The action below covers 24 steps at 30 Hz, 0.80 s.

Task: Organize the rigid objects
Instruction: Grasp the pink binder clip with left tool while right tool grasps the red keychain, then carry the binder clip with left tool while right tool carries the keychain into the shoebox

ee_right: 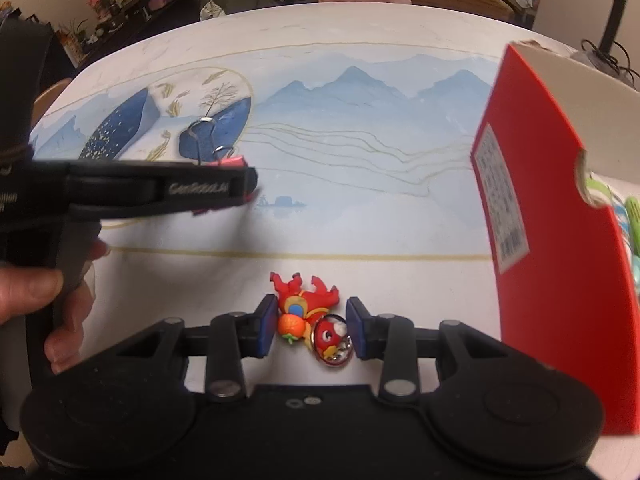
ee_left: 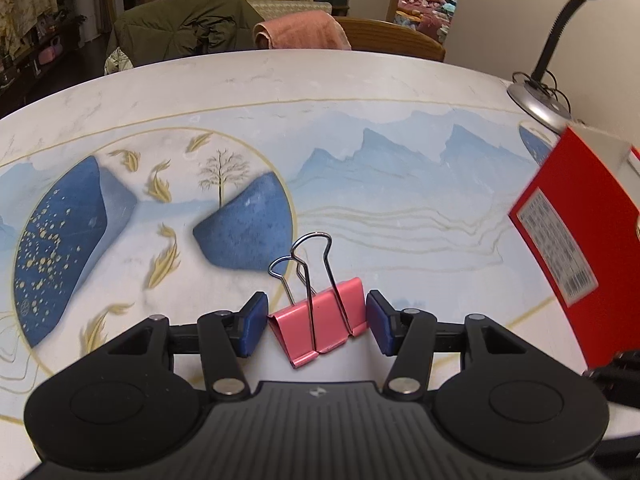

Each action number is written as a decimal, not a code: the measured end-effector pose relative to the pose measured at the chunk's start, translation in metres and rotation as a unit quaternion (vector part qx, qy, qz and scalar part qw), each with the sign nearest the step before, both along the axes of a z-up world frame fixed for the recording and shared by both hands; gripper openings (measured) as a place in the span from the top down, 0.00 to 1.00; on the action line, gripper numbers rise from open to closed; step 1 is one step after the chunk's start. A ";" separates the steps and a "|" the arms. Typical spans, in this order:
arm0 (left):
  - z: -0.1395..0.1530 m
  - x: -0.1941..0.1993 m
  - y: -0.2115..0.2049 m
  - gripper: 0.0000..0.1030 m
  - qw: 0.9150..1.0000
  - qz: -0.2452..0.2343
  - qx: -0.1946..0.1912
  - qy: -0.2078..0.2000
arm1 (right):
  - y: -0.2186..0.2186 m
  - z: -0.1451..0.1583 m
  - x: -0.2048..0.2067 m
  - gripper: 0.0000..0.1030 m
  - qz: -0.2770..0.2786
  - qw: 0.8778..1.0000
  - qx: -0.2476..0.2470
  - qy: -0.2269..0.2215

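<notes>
A pink binder clip with steel wire handles stands between the blue pads of my left gripper. The left pad touches its side and the right pad sits close to it; the jaws look closed on the clip. A red cartoon keychain figure with a round badge lies on the table between the pads of my right gripper, with small gaps on both sides. The left gripper with the clip also shows in the right wrist view at the left.
A red cardboard box stands at the right, with green items inside; it also shows in the left wrist view. A desk lamp sits at the table's far right. Chairs with draped clothes stand beyond the far edge.
</notes>
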<state>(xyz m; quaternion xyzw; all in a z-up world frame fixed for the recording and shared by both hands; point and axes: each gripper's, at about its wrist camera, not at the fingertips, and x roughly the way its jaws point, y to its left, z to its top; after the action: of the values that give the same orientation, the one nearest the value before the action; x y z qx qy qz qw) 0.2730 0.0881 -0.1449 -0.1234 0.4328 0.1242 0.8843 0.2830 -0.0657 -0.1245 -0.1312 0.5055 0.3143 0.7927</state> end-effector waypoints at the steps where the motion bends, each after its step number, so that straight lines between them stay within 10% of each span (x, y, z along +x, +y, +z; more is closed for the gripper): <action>1: 0.001 -0.003 -0.001 0.49 1.000 -0.004 0.001 0.002 | -0.004 0.001 -0.002 0.65 -0.003 1.000 0.003 0.002; 24: 0.035 -0.071 -0.047 0.49 0.998 -0.059 -0.025 0.003 | -0.087 0.048 -0.028 0.65 -0.061 0.995 0.077 0.020</action>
<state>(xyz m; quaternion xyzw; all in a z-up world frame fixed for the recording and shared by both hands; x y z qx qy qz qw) 0.2017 0.0409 -0.1104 -0.1193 0.4446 0.0615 0.8856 0.2552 -0.1528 -0.0768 -0.0329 0.5030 0.3060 0.8076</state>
